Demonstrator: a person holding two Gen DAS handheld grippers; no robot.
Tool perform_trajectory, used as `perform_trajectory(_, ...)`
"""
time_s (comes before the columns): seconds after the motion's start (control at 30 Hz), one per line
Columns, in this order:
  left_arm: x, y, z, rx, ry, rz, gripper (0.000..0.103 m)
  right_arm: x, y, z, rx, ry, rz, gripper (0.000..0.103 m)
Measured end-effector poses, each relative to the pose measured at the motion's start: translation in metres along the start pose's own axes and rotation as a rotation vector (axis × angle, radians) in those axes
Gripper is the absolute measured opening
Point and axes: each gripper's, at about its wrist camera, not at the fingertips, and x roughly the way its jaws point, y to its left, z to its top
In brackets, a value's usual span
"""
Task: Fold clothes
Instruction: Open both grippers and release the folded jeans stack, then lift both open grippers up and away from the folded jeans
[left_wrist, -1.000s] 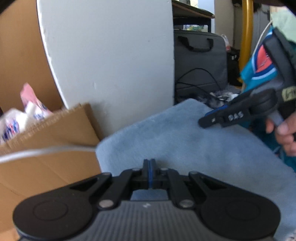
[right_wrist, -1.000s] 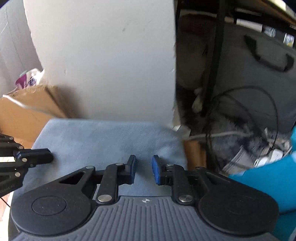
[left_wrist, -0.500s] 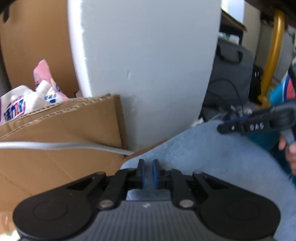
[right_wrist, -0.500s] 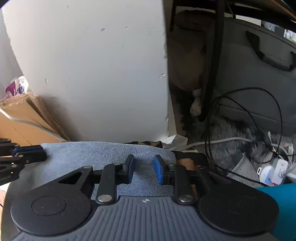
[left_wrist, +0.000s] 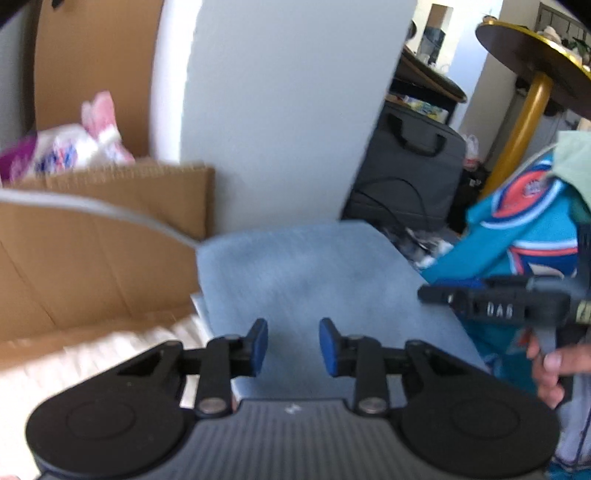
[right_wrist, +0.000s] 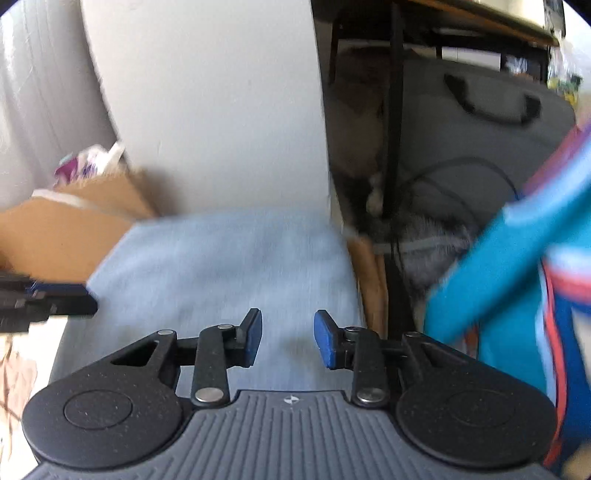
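Cardboard box (left_wrist: 92, 236) and white wall behind; the blue cloth (left_wrist: 314, 280) lies folded below both grippers, left (left_wrist: 293, 347) and right (right_wrist: 288, 339), fingers released, empty. Fold looks finished; next, probably reach for the teal jersey (left_wrist: 524, 236).

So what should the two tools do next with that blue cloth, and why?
Probably move away to fetch the next garment, likely the teal jersey. The light blue cloth already lies as a neat folded rectangle, and both the left tool and right tool hang open with nothing between their blue pads. The pictures are blurred, so a crooked edge could be hidden.
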Motion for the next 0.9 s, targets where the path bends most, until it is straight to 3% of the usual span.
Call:
perform_trajectory(0.13,0.018,-0.012,-0.012,0.121,0.038,0.069,0.026,-0.012,0.005,-0.034,-0.054,0.022,-0.020,0.038)
perform_trajectory(0.33,0.032,-0.005,-0.006,0.099,0.071,0.083,0.026,-0.034,0.005,-0.056,-0.028,0.026,-0.030,0.039)
perform_trajectory(0.6,0.031,-0.008,-0.009,0.100,0.056,0.102,0.026,-0.056,0.022,-0.080,0.025,0.060,-0.091,0.043)
perform_trajectory(0.7,0.032,-0.001,-0.007,0.051,0.054,0.084,0.025,-0.063,0.030,-0.092,0.019,0.082,-0.097,0.043)
perform_trajectory(0.9,0.029,-0.002,-0.008,0.046,0.044,0.094,0.025,-0.090,0.017,-0.111,0.214,0.106,-0.098,0.044)
